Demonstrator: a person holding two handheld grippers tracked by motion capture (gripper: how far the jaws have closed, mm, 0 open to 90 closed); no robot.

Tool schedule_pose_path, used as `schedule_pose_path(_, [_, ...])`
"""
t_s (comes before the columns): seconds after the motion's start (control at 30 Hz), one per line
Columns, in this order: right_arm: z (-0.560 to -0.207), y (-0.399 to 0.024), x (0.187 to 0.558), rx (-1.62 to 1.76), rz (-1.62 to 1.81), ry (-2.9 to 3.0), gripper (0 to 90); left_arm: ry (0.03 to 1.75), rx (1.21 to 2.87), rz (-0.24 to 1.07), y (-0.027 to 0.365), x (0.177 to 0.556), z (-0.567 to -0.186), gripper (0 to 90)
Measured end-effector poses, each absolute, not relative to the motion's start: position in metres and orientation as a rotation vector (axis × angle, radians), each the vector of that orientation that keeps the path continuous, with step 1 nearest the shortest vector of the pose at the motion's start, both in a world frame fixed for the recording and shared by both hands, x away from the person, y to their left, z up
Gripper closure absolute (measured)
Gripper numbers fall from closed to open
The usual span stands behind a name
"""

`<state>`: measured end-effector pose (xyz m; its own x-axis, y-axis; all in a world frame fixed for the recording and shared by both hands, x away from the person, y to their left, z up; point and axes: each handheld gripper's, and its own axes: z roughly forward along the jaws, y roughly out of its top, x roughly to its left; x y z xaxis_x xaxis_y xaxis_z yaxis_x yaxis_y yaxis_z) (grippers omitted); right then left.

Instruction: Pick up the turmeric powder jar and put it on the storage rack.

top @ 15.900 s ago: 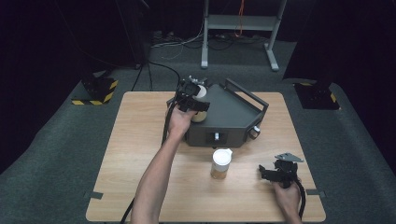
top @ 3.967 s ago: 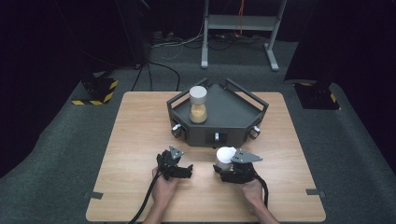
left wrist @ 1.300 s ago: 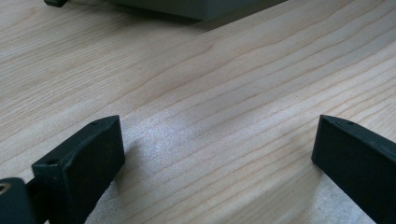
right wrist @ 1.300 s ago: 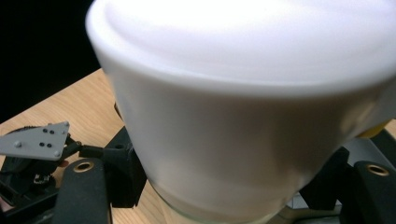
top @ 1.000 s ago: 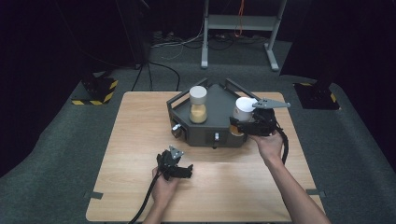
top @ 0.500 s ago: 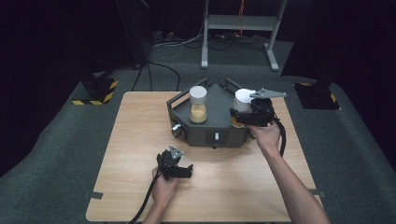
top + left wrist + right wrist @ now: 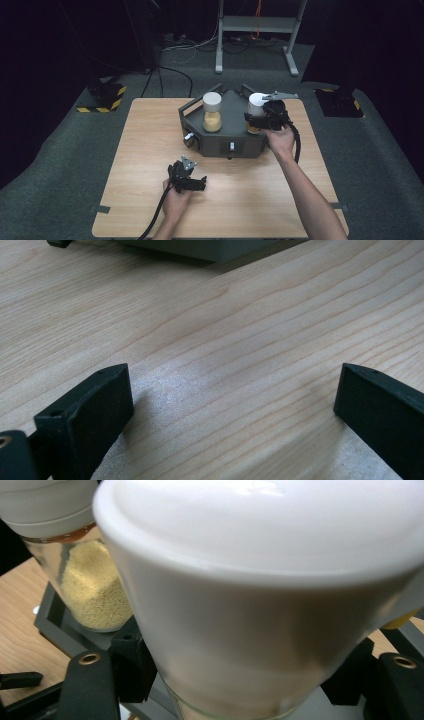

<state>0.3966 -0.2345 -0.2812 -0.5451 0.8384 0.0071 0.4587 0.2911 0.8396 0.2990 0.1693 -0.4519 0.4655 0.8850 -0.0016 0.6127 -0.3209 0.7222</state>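
A dark grey tray (image 7: 226,141) stands at the far middle of the wooden table (image 7: 150,125). In its left part stands a glass jar (image 7: 212,112) with a white lid, half full of yellow grains, also seen in the right gripper view as the far jar (image 7: 75,560). My right gripper (image 7: 261,118) is shut on a second white-lidded jar (image 7: 256,106) over the tray's right part; whether it rests there I cannot tell. Its lid (image 7: 260,555) looms close, and a black pad (image 7: 131,666) presses each side. My left gripper (image 7: 188,178) lies on the table, open, with bare wood between its jaws (image 7: 230,395).
The tray has raised rails and knobs on its front wall (image 7: 231,146). Cables trail from both grippers toward the near edge. Beyond the table lie dark floor, a metal stand (image 7: 255,30) and yellow-black striped blocks (image 7: 102,97).
My right gripper has carried its jar away from me, from the tray's front right toward its far right. The left gripper has stayed put.
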Motion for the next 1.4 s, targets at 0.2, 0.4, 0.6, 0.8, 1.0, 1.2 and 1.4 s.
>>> schedule_pose_path(0.2, [-0.282,-0.229,0.403,1.167,1.153,2.134,30.3,1.238,2.054,0.528,0.169,0.299,-0.452,2.3])
schedule_pose_path(0.4, [-0.286,-0.223,0.408,1.174,1.150,2.140,30.3,1.239,2.053,0.528,0.169,0.299,-0.452,2.2])
schedule_pose_path(0.6, [-0.291,-0.219,0.411,1.166,1.151,2.149,30.3,1.238,2.054,0.528,0.170,0.299,-0.452,2.2])
schedule_pose_path(0.8, [-0.296,-0.217,0.414,1.175,1.156,2.149,30.3,1.237,2.054,0.528,0.170,0.299,-0.452,2.3])
schedule_pose_path(1.0, [-0.301,-0.217,0.416,1.190,1.173,2.143,30.3,1.239,2.053,0.527,0.169,0.299,-0.452,2.2])
schedule_pose_path(1.2, [-0.302,-0.218,0.415,1.179,1.170,2.146,30.2,1.239,2.053,0.527,0.169,0.299,-0.452,2.2])
schedule_pose_path(1.4, [-0.302,-0.217,0.413,1.164,1.163,2.150,30.1,1.239,2.053,0.528,0.169,0.299,-0.452,2.2])
